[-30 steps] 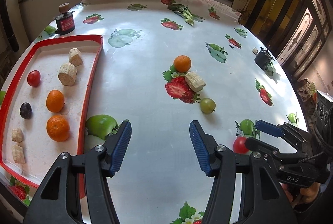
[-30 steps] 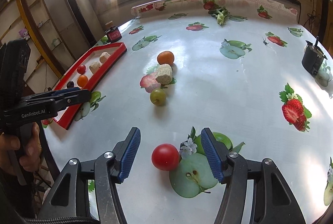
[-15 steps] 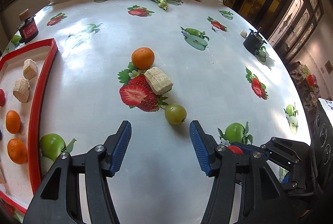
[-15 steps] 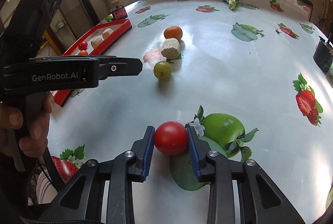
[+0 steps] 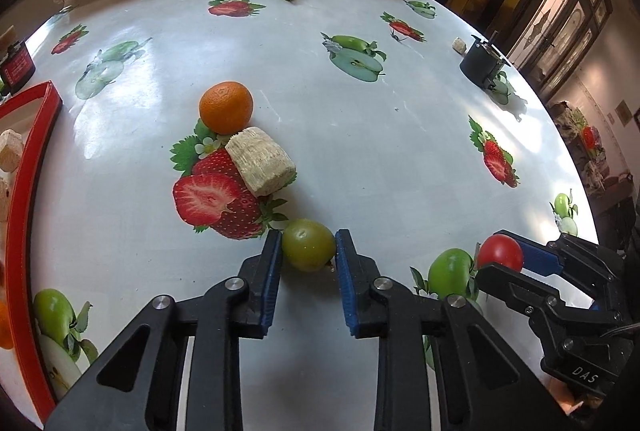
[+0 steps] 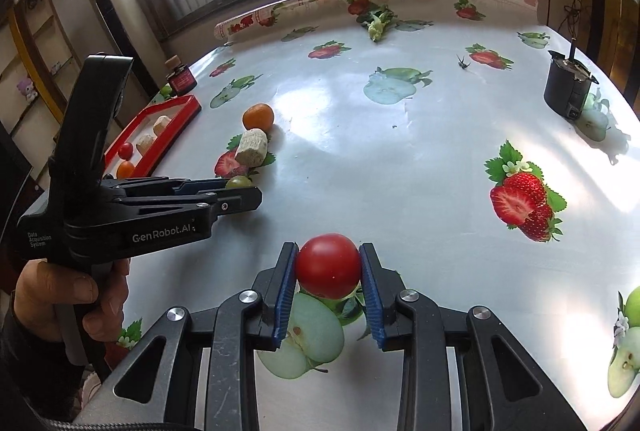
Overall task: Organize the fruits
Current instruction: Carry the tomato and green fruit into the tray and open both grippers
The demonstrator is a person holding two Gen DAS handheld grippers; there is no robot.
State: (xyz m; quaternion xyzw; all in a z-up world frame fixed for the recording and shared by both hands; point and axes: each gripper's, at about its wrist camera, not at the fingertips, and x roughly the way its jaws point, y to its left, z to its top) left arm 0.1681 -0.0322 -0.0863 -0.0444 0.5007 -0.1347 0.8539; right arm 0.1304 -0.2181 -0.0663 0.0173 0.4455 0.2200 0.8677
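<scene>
Left tongs (image 5: 308, 251) closed on green fruit (image 5: 309, 245)

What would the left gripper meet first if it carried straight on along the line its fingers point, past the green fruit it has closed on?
Probably the pale chunk, just beyond the green fruit in the left gripper; depth is unclear, so it may pass beside it.
</scene>
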